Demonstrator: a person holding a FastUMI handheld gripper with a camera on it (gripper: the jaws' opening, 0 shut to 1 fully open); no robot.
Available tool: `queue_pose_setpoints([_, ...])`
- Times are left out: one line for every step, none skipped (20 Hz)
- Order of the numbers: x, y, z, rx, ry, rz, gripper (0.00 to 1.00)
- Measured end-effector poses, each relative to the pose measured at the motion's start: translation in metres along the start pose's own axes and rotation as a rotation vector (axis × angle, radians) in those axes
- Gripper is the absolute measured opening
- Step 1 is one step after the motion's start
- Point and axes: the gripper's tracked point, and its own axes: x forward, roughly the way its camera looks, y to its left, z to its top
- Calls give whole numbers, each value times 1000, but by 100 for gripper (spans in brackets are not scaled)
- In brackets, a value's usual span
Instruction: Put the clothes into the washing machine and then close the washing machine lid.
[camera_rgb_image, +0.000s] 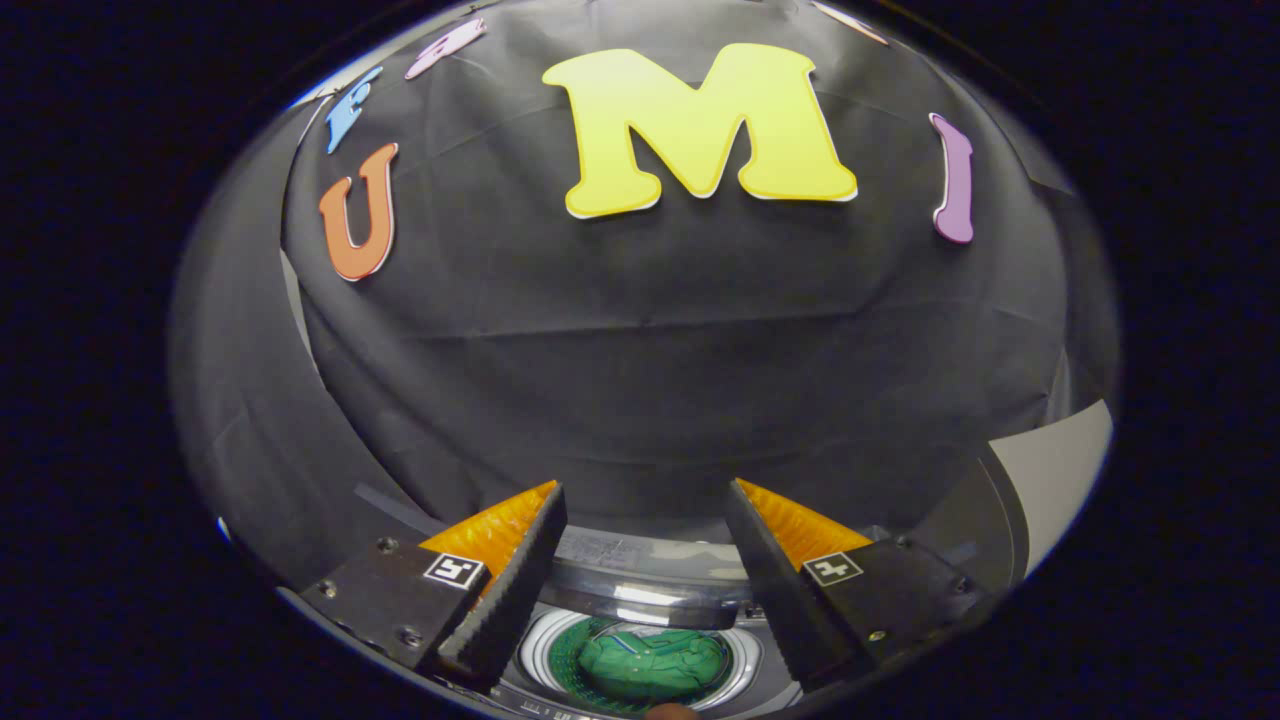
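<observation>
A green garment (652, 664) lies bunched inside the round drum of the washing machine (640, 560), seen from above between my fingers. My gripper (645, 492) is open, with a wide gap and nothing held, well above the drum opening. The machine's open lid (1000, 500) stands up at the right, beyond the right finger. The machine's back panel sits just ahead of the fingers.
The booth's black cloth wall (660, 330) rises right behind the machine. A small part of a hand or finger (672, 712) shows at the near rim of the drum.
</observation>
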Motion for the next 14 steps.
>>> queue_pose_setpoints([-2,1,-2,-1,1,4,100])
queue_pose_setpoints([-4,1,-5,1,4,8,100])
queue_pose_setpoints([-8,2,-8,3,9,12,100])
queue_pose_setpoints([-9,3,-11,4,12,13,100])
queue_pose_setpoints([-11,4,-13,3,10,15,100])
queue_pose_setpoints([-15,4,-14,3,4,17,100])
queue_pose_setpoints([-18,5,-17,-1,-1,20,100])
queue_pose_setpoints([-21,7,-22,-5,-4,23,100])
queue_pose_setpoints([-24,7,-26,-4,-1,25,100])
queue_pose_setpoints([-29,7,-33,2,6,26,100])
queue_pose_setpoints([-35,8,-40,12,11,27,100])
queue_pose_setpoints([-41,11,-49,16,18,29,100])
queue_pose_setpoints([-47,12,-58,18,17,34,100])
queue_pose_setpoints([-54,13,-69,17,18,39,100])
